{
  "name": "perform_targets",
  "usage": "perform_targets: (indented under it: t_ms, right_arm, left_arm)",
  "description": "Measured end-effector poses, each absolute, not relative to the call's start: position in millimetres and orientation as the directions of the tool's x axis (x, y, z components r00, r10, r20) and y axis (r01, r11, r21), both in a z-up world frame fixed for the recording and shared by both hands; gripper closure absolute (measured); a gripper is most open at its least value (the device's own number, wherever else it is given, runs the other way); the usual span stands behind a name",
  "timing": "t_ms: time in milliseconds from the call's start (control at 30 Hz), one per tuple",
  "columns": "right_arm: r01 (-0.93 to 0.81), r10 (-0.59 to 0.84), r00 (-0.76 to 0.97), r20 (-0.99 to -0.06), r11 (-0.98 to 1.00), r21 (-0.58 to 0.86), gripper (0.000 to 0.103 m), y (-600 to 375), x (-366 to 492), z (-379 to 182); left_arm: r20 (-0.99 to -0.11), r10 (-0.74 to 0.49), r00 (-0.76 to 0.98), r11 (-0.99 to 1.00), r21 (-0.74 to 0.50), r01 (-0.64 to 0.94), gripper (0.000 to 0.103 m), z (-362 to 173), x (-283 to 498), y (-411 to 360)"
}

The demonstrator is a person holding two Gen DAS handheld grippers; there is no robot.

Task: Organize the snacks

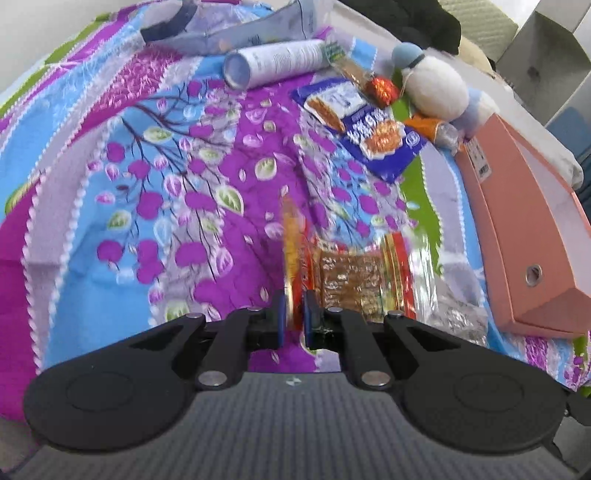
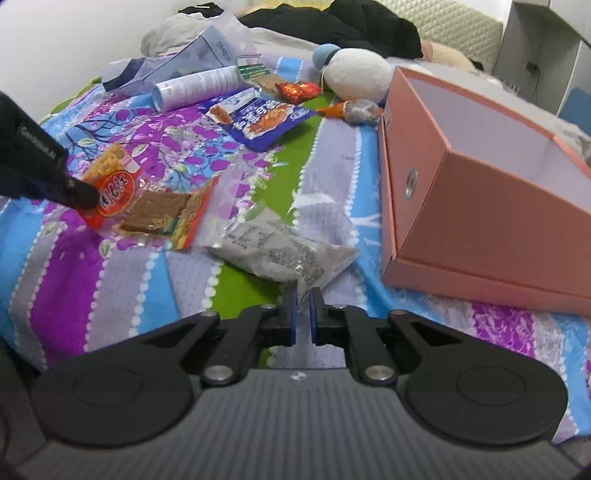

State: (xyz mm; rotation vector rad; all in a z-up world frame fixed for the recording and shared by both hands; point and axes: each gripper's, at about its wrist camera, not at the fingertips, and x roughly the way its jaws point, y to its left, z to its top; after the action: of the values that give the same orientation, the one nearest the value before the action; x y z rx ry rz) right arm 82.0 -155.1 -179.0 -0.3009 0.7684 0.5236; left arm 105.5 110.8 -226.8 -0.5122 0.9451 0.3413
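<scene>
My left gripper [image 1: 294, 314] is shut on the edge of a red-and-clear snack packet [image 1: 354, 280], which shows brown biscuit inside; the right wrist view shows the same packet [image 2: 155, 212] held at its red end by the left gripper [image 2: 83, 195]. My right gripper [image 2: 303, 314] is shut on the corner of a clear grey-printed snack bag [image 2: 280, 251] lying on the bedspread. A blue snack bag [image 2: 258, 118], a red foil sweet [image 2: 297, 90] and an orange wrapped sweet [image 2: 345, 109] lie farther back. The open pink box [image 2: 480, 206] stands at the right.
A white tube [image 2: 199, 88], a clear plastic bag [image 2: 207, 48] and a white-and-blue plush toy [image 2: 354, 74] lie at the far side of the colourful bedspread [image 2: 92, 280]. Dark clothes [image 2: 351, 26] are piled behind. A white cabinet [image 2: 546, 48] stands at the far right.
</scene>
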Motion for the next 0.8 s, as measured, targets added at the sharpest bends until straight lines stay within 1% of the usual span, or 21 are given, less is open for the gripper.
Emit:
perform_targets:
  t_ms: [233,433,467,533,600,633,667,700,733,767,800]
  right_arm:
    - [-0.568,0.366,0.567,-0.738,0.823,-0.028,0.091,-156.1,74.0,-182.8]
    - [-0.561,0.372,0.560,-0.740,0.828,-0.008,0.091,-158.9,73.1,-185.0]
    - [-0.562,0.376,0.561,-0.738,0.827,-0.006,0.091,-159.6,72.2,-185.6]
    - [-0.563,0.380,0.562,-0.735,0.827,-0.002,0.091,-160.3,71.7,-186.1]
    - [-0.566,0.381,0.558,-0.737,0.825,-0.002,0.090,-160.9,71.5,-186.7]
    - [-0.568,0.385,0.555,-0.737,0.823,0.001,0.090,-161.6,71.7,-186.7]
    - [-0.571,0.390,0.553,-0.737,0.821,0.006,0.087,-162.5,71.9,-186.4]
    - [-0.572,0.393,0.551,-0.736,0.820,0.010,0.066,-163.4,72.0,-186.2]
    - [-0.576,0.400,0.548,-0.735,0.818,0.016,0.053,-164.6,71.9,-186.0]
    - [-0.577,0.404,0.554,-0.728,0.816,0.014,0.033,-165.9,71.0,-185.5]
    - [-0.577,0.401,0.574,-0.714,0.817,-0.005,0.028,-166.6,68.5,-184.7]
  left_arm:
    - [-0.856,0.036,0.516,0.868,-0.229,-0.440,0.091,-229.4,100.2,90.4]
    - [-0.867,-0.044,0.496,0.895,-0.255,-0.365,0.090,-234.3,95.1,86.0]
    - [-0.868,-0.044,0.494,0.903,-0.246,-0.352,0.088,-233.6,95.0,84.5]
    - [-0.866,-0.060,0.497,0.913,-0.249,-0.323,0.080,-230.4,92.9,82.9]
    - [-0.864,-0.081,0.497,0.924,-0.253,-0.288,0.057,-226.5,92.2,80.0]
    - [-0.862,-0.088,0.499,0.929,-0.251,-0.270,0.052,-224.2,91.0,78.1]
    - [-0.860,-0.090,0.502,0.934,-0.248,-0.257,0.047,-221.9,89.4,76.3]
    - [-0.862,-0.094,0.498,0.937,-0.246,-0.250,0.046,-218.6,87.8,74.1]
    - [-0.860,-0.109,0.498,0.936,-0.257,-0.239,0.044,-214.4,86.0,71.6]
    - [-0.853,-0.127,0.506,0.936,-0.272,-0.224,0.039,-210.2,83.3,69.2]
    - [-0.848,-0.132,0.513,0.938,-0.274,-0.212,0.033,-205.7,81.8,66.3]
